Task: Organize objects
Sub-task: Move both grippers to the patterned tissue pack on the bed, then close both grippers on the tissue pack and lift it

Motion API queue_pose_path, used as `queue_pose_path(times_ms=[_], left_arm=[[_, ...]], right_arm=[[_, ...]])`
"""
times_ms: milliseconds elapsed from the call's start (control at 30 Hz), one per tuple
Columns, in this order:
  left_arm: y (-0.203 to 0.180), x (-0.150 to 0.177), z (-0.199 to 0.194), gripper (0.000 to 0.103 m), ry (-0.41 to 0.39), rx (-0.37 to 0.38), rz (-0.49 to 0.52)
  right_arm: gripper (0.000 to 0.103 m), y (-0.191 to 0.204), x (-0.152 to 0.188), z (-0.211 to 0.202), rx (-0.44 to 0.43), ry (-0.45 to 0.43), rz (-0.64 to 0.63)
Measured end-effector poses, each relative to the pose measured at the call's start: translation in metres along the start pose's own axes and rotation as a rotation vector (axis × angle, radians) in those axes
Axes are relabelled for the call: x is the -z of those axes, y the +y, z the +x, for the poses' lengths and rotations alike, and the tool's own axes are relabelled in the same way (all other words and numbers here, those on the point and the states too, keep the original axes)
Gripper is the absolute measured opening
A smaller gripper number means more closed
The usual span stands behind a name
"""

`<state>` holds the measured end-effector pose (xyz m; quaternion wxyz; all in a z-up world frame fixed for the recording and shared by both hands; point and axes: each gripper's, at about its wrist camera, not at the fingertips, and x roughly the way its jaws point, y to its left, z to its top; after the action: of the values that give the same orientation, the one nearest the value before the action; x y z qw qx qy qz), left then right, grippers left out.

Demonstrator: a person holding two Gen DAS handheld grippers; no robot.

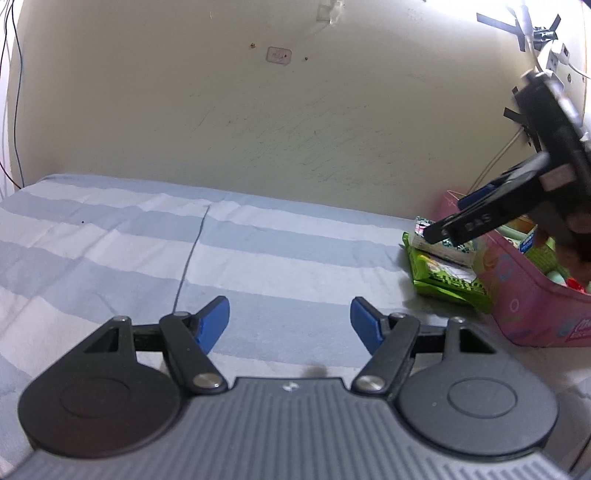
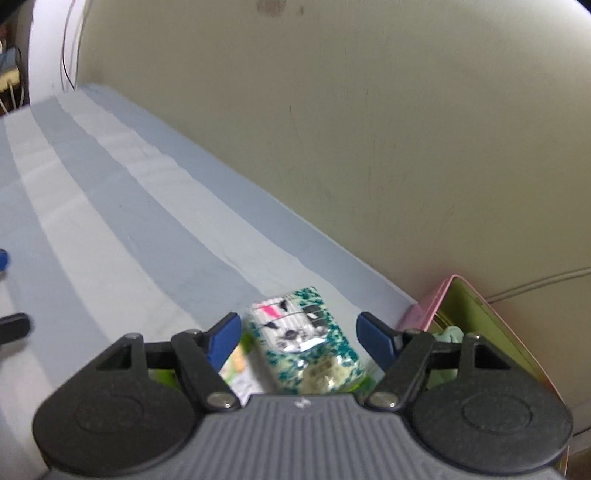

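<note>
A white and teal patterned pack (image 2: 306,339) lies on top of a green snack bag (image 2: 236,363) on the striped bed sheet (image 2: 110,229), next to a pink box (image 2: 430,304). My right gripper (image 2: 297,336) is open, its blue fingers on either side of the pack, just above it. In the left wrist view the right gripper (image 1: 443,225) hangs over the pack (image 1: 445,247) and the green bag (image 1: 448,282). My left gripper (image 1: 290,323) is open and empty over the sheet (image 1: 110,236), well left of the pile.
The pink box (image 1: 532,295) holds several small packs and stands against the cream wall (image 1: 258,110) at the bed's right end. Cables and taped wires (image 1: 532,33) hang on the wall above it. More cables (image 2: 68,44) run down at the far left.
</note>
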<state>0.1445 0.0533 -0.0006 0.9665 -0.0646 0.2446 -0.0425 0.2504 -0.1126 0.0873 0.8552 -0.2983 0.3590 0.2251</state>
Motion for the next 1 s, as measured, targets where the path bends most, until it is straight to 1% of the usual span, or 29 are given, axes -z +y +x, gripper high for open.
queue_pose_path(times_ms=[133, 167, 200, 233, 300, 433, 533, 633, 667, 700, 767, 800, 833, 900, 1000], left_arm=[[0.005, -0.002, 0.002, 0.074, 0.014, 0.014, -0.031], [0.006, -0.003, 0.001, 0.074, 0.016, 0.016, -0.04], [0.008, -0.003, 0.001, 0.074, 0.017, 0.018, -0.052], [0.01, -0.003, 0.003, 0.074, 0.017, 0.019, -0.063], [0.014, -0.003, 0.004, 0.074, 0.018, 0.022, -0.086], [0.022, -0.004, 0.002, 0.074, 0.012, 0.049, -0.137], [0.027, -0.005, 0.003, 0.074, 0.003, 0.093, -0.169], [0.027, -0.004, 0.001, 0.074, -0.001, 0.157, -0.178], [0.026, -0.003, 0.0, 0.073, -0.001, 0.181, -0.178], [0.024, -0.003, 0.0, 0.073, 0.002, 0.213, -0.175], [0.02, -0.001, 0.001, 0.073, 0.02, 0.296, -0.168], [0.017, 0.0, 0.001, 0.073, 0.03, 0.327, -0.163], [0.014, 0.001, 0.001, 0.073, 0.039, 0.353, -0.152], [0.009, 0.002, 0.002, 0.073, 0.067, 0.398, -0.146], [0.002, 0.005, -0.003, 0.072, 0.11, 0.451, -0.17]], right_arm=[[0.072, -0.003, -0.003, 0.023, -0.014, 0.071, -0.043], [0.072, -0.005, -0.003, 0.026, -0.026, 0.07, -0.036], [0.066, -0.007, -0.004, 0.027, -0.041, 0.071, -0.021], [0.057, -0.011, -0.004, 0.027, -0.07, 0.077, -0.001], [0.055, -0.014, -0.003, 0.024, -0.111, 0.073, 0.025], [0.054, 0.014, 0.011, -0.003, -0.174, 0.022, -0.018], [0.055, 0.046, 0.036, -0.034, -0.207, -0.029, -0.087], [0.055, 0.069, 0.067, -0.063, -0.264, -0.053, -0.108], [0.055, 0.077, 0.08, -0.072, -0.271, -0.063, -0.116], [0.056, 0.082, 0.083, -0.076, -0.272, -0.067, -0.122], [0.065, 0.087, 0.103, -0.088, -0.274, -0.075, -0.105], [0.076, 0.085, 0.11, -0.086, -0.27, -0.084, -0.083], [0.082, 0.085, 0.121, -0.093, -0.26, -0.104, -0.057], [0.082, 0.085, 0.139, -0.103, -0.251, -0.14, -0.02], [0.082, 0.086, 0.16, -0.11, -0.248, -0.18, 0.066]])
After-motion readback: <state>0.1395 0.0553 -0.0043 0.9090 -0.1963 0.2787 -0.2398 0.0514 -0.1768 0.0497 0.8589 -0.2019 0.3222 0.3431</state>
